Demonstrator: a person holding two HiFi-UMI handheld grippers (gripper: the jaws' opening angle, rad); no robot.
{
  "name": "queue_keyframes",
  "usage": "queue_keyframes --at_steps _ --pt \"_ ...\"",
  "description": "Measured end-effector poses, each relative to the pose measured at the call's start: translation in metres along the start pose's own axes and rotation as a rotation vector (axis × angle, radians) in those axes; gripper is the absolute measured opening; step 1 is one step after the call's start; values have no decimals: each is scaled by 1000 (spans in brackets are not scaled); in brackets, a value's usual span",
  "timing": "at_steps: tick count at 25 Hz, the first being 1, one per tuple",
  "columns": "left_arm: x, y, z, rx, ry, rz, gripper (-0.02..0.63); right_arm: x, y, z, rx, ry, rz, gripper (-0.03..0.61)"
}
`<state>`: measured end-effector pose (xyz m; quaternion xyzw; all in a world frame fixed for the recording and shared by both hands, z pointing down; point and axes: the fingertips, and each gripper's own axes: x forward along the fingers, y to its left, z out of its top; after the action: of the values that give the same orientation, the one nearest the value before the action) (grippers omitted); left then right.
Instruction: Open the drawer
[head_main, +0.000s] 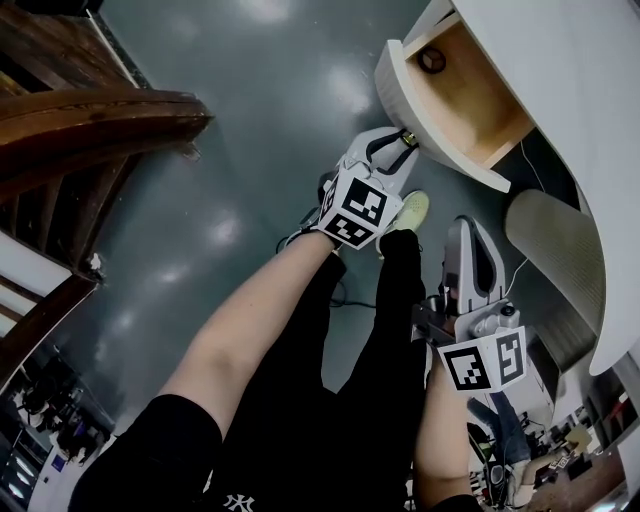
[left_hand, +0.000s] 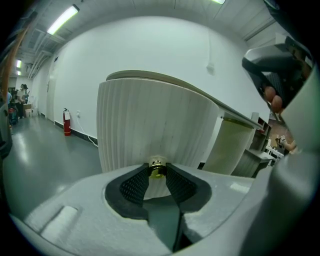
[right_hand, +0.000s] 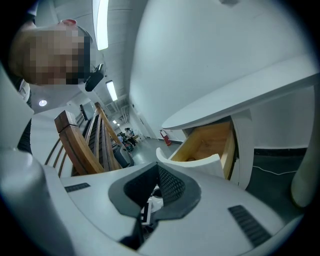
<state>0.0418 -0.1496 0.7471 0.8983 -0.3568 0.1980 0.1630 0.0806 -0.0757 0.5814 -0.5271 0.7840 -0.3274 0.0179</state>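
A white cabinet (head_main: 570, 90) has a curved, ribbed drawer (head_main: 400, 90) standing pulled out, its bare wooden inside (head_main: 470, 95) showing. My left gripper (head_main: 404, 146) is shut on the small brass knob (left_hand: 158, 168) on the drawer's ribbed front (left_hand: 150, 120), one pad on each side of it. My right gripper (head_main: 466, 226) hangs lower and to the right, apart from the cabinet, its jaw tips together with nothing between them. From the right gripper (right_hand: 157, 167) view the open drawer (right_hand: 205, 145) lies just ahead.
A small dark ring (head_main: 432, 60) lies inside the drawer. A second ribbed front (head_main: 555, 250) sits below the drawer. Dark wooden railings (head_main: 80, 130) stand at the left across the grey floor (head_main: 250, 100). The person's legs (head_main: 300, 380) are below the grippers.
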Motion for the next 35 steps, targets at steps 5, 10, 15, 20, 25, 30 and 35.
queue_keyframes --at_steps 5,10,15,20,25,30,35 --pt "-18 -3 -14 0 23 -4 110 -9 12 -6 -3 -1 -3 15" --pt "-32 -5 -24 -4 42 -8 110 -15 23 -9 -8 -4 -4 15" --pt "-45 -5 -32 -6 56 -9 110 -17 33 -11 -17 -3 -5 15" --pt "-52 -5 -36 -12 58 -5 110 -22 40 -13 -27 -1 -7 15" --pt "-54 -5 -36 0 70 -8 110 -27 49 -16 -38 8 -7 15" --pt "-66 -7 -28 2 60 2 112 -32 54 -5 -50 0 -1 15" --pt "-89 -11 -1 11 44 -2 110 -37 63 12 -58 -17 8 15"
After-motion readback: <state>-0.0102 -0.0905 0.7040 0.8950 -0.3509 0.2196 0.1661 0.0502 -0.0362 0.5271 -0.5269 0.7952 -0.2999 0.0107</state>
